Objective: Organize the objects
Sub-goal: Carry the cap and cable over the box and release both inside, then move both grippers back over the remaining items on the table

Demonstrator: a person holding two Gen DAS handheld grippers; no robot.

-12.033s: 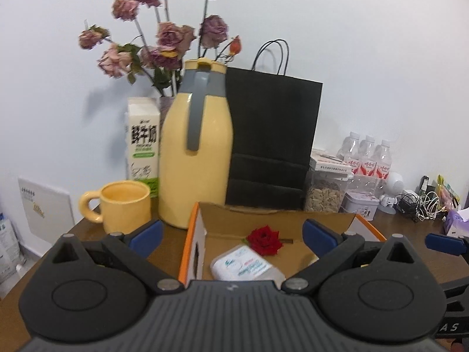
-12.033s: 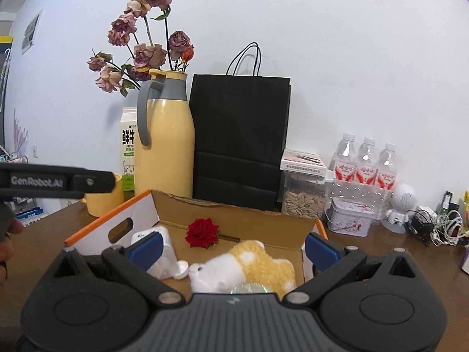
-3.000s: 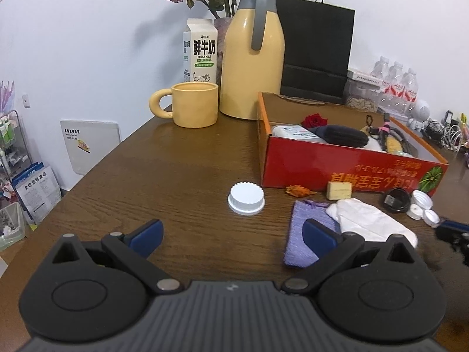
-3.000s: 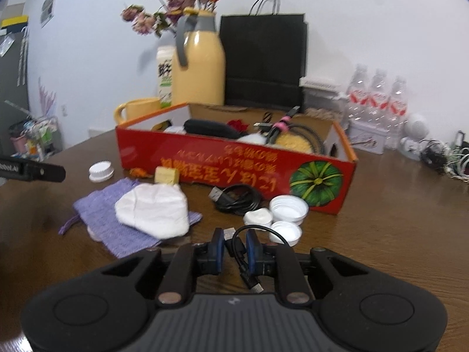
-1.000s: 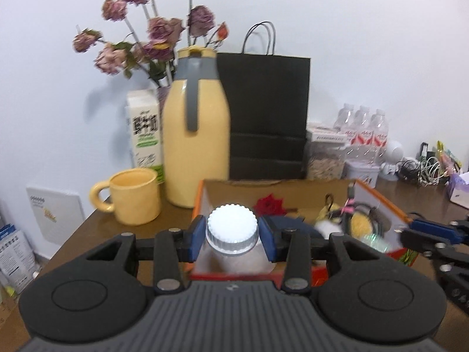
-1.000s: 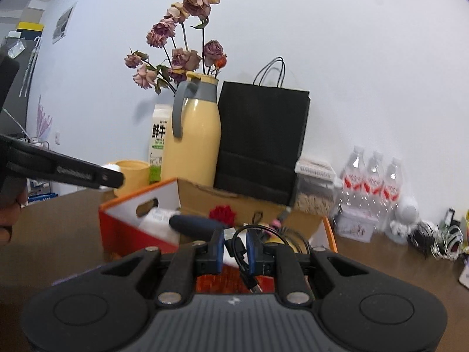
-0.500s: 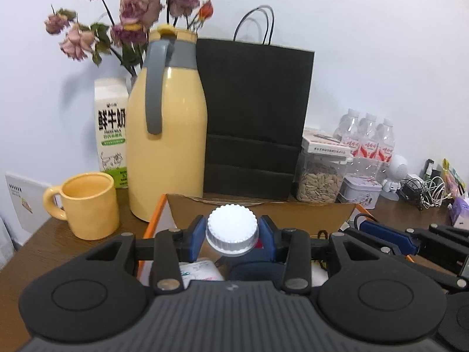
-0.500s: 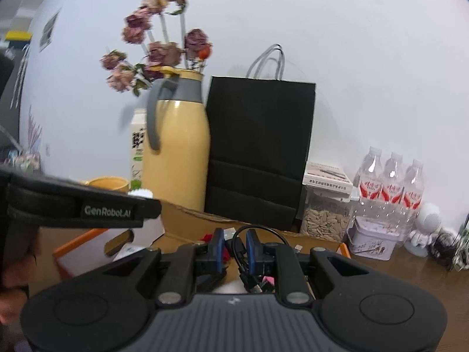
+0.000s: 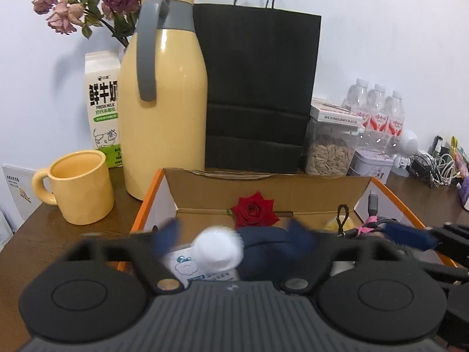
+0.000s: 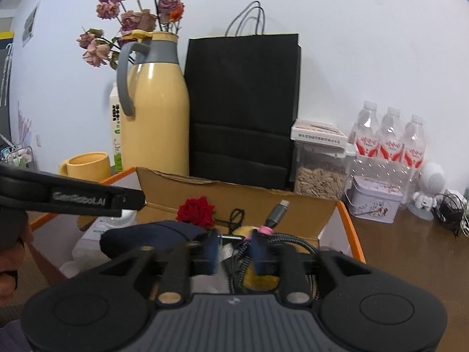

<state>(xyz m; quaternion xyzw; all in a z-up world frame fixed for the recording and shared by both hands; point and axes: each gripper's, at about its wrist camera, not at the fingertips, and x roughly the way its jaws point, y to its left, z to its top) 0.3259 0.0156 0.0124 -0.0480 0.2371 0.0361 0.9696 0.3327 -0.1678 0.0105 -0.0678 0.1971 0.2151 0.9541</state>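
Cardboard box (image 9: 265, 186), frame centre — left gripper (image 9: 233, 237) opening, ribbed round white cap (image 9: 218, 248) released between its jaws; right gripper (image 10: 234, 249) opening over braided cable (image 10: 288, 239); one red rose (image 9: 253, 209).

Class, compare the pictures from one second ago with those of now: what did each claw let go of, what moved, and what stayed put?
The left claw, its jaws opening, has released the white cap, which blurs as it drops over the box. The right claw, also opening, has loosened its grip on the cable, now slack between its fingers. Both claws moved forward over the box. The jug, bag, mug and rose stayed put.
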